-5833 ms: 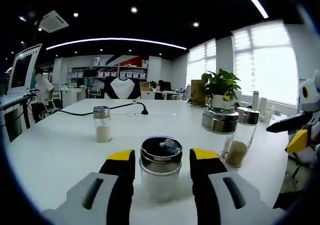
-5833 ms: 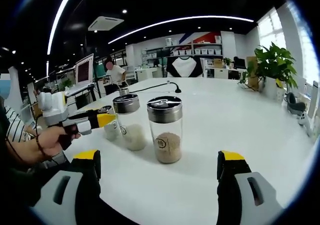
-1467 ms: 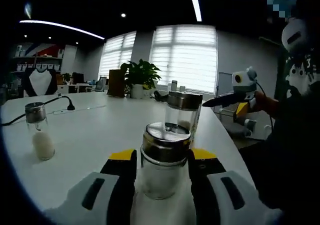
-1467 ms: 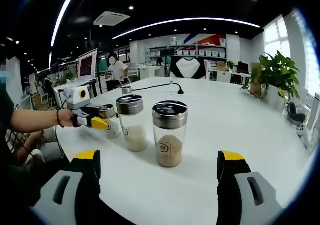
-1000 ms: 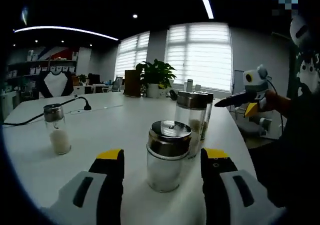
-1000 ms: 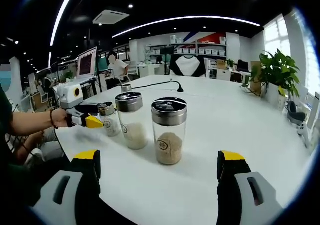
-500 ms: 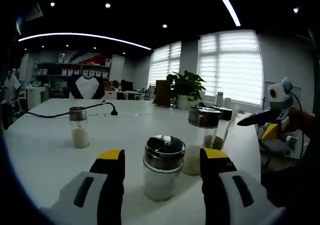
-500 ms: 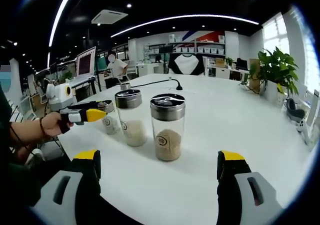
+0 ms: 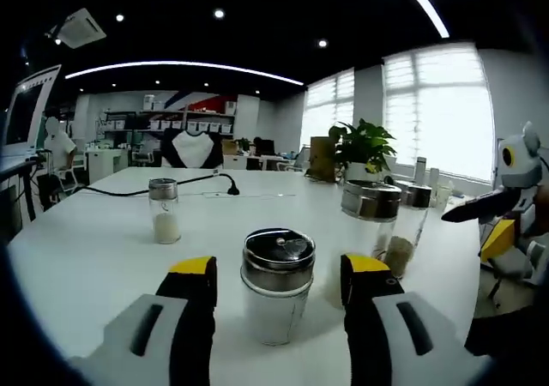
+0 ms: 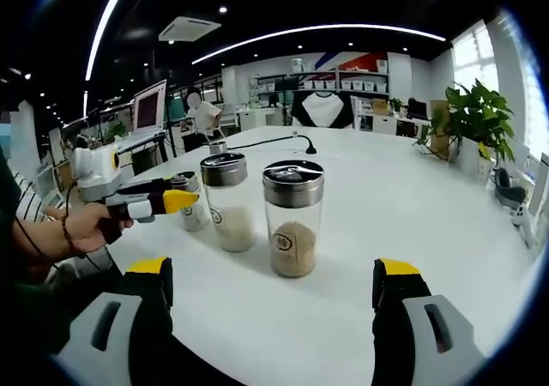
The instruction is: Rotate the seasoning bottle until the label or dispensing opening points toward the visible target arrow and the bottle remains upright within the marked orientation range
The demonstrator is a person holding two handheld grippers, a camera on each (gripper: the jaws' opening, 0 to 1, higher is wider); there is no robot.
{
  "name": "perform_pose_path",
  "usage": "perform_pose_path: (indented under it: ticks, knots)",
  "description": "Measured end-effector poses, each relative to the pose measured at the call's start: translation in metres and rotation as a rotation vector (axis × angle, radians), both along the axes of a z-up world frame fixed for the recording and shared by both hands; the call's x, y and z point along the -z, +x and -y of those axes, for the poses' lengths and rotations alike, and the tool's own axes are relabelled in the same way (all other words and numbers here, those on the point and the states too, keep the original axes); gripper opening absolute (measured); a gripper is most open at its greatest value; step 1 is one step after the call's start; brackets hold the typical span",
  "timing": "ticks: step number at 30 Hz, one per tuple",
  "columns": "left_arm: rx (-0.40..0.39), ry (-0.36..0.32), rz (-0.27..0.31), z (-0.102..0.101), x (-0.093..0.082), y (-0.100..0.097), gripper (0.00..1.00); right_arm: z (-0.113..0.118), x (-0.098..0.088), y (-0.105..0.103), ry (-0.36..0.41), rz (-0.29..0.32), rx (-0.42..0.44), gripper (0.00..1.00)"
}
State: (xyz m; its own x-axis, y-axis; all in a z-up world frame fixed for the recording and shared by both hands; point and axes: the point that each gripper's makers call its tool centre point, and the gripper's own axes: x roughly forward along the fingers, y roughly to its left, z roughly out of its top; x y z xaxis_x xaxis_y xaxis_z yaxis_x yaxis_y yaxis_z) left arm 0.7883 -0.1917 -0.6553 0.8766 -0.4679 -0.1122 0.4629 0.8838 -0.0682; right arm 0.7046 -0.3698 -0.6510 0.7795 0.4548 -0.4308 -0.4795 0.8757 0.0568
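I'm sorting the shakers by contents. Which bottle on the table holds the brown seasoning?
The tall bottle closest to the right gripper; brown granules fill its bottom, while the others hold white.

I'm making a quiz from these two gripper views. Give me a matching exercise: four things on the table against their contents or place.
Things:
1. short bottle
2. tall bottle
3. small shaker
4. potted plant

Descriptions:
A. brown granules inside
B. between the open left gripper jaws, untouched
C. far table edge, by the windows
D. alone, near the black cable

Pairs: 1-B, 2-A, 3-D, 4-C
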Motion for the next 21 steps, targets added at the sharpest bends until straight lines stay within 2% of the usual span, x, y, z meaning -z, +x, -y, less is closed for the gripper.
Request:
perform_pose_path:
  ticks: [6, 9, 11, 18, 21]
  knots:
    - [-0.056, 0.005, 0.015, -0.0042, -0.0041, 0.0076, 0.54, 0.0010, 0.0007, -0.0014, 0.000, -0.001, 0.004, 0.99]
    - [-0.053, -0.006, 0.000, -0.0014, -0.0021, 0.0100, 0.54, 0.0000, 0.0000, -0.0017, 0.009, 0.004, -0.001, 0.99]
    - [-0.062, 0.013, 0.001, -0.0021, -0.0006, 0.0101, 0.53, 0.0002, 0.0002, -0.0017, 0.003, 0.004, -0.001, 0.99]
    - [-0.043, 0.005, -0.010, -0.0012, 0.0021, 0.0090, 0.37, 0.0033, 0.0005, -0.0002, 0.009, 0.002, 0.010, 0.99]
    - [-0.041, 0.008, -0.009, -0.0008, 0.0022, 0.0090, 0.37, 0.0040, 0.0020, -0.0008, 0.006, -0.004, 0.012, 0.99]
